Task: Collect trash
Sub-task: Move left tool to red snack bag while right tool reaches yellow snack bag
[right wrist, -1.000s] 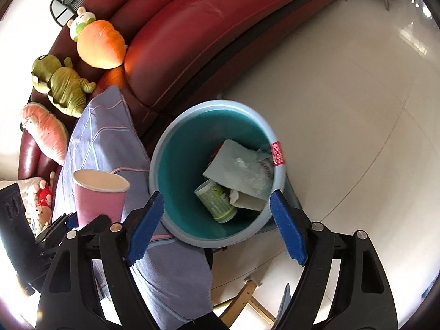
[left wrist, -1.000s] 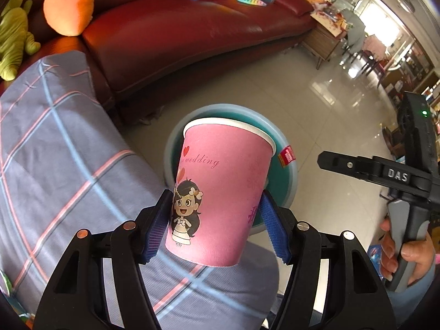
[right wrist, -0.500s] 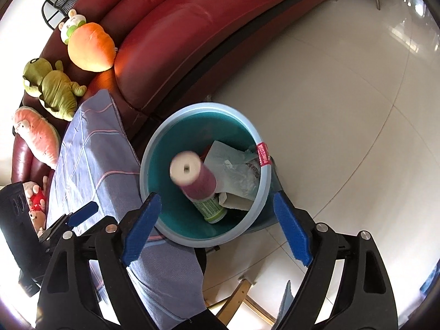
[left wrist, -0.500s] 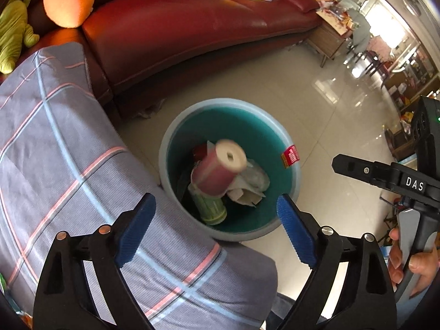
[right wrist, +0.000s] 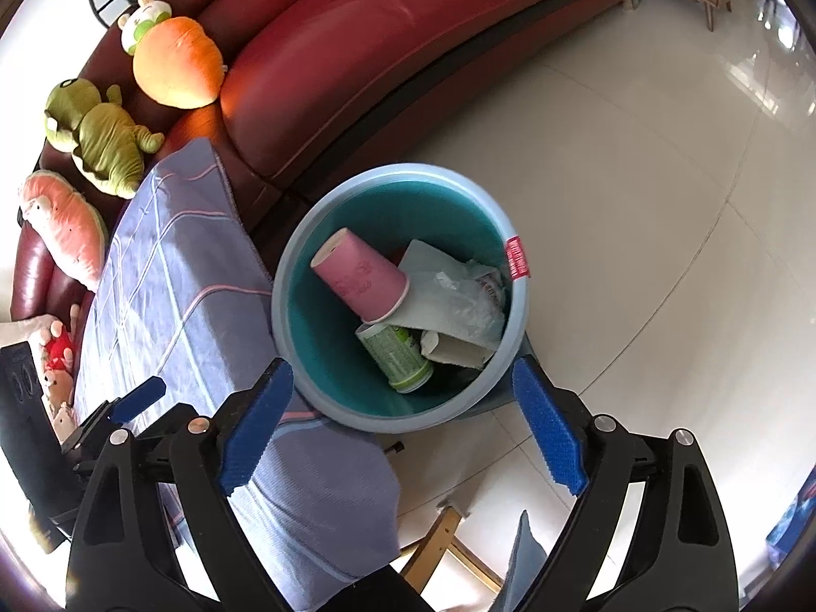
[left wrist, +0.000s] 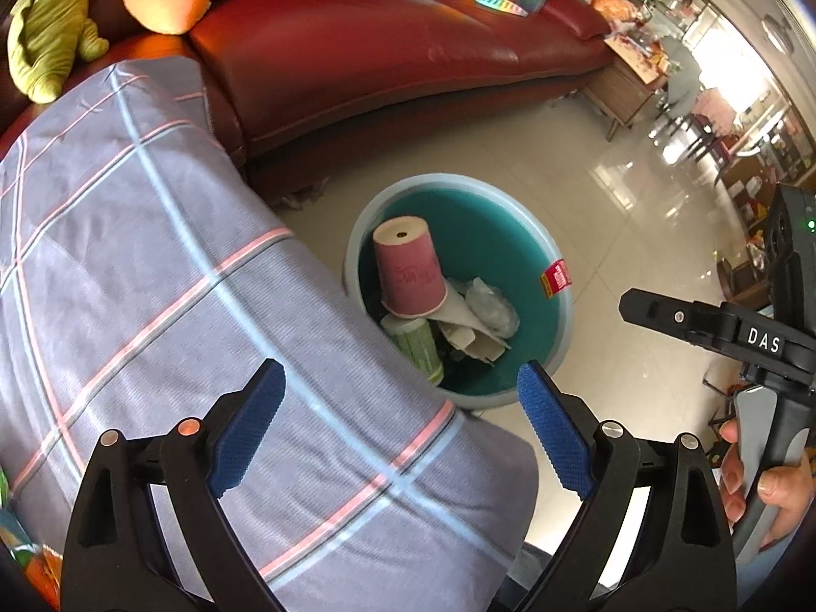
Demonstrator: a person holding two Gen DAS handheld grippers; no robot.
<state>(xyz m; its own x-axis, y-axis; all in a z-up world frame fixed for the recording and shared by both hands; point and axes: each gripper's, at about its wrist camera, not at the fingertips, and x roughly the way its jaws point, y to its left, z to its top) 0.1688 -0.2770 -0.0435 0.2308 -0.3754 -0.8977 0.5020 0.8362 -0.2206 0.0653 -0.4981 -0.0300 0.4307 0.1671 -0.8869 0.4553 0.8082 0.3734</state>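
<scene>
Glossy cream floor tiles (right wrist: 637, 178) fill the 3 o'clock half of the right wrist view. Red leather sofa (left wrist: 387, 56) runs across 12 o'clock in both views and carries an orange plush (right wrist: 176, 64), a green plush (right wrist: 102, 140) and a pink plush (right wrist: 64, 229) toward 10 o'clock. Plaid grey-blue cloth (left wrist: 153, 306), crossed by pink and light-blue lines, covers the surface at 8 o'clock, just beside the bin.

Teal trash bin (right wrist: 306, 245) stands on the floor between the cloth and the open tiles. Pink paper cup (right wrist: 359, 275) lies inside it, tilted, base toward 10 o'clock and rim resting on crumpled paper and plastic (right wrist: 459, 301). Green-printed cup (right wrist: 398, 357) lies on its side just below the pink cup, touching it.

Left gripper (left wrist: 403, 423) hovers above the cloth edge and the bin; jaws are spread wide and hold nothing. Right gripper (right wrist: 403, 418) hovers above the bin's near rim; jaws are likewise spread wide and hold nothing.
</scene>
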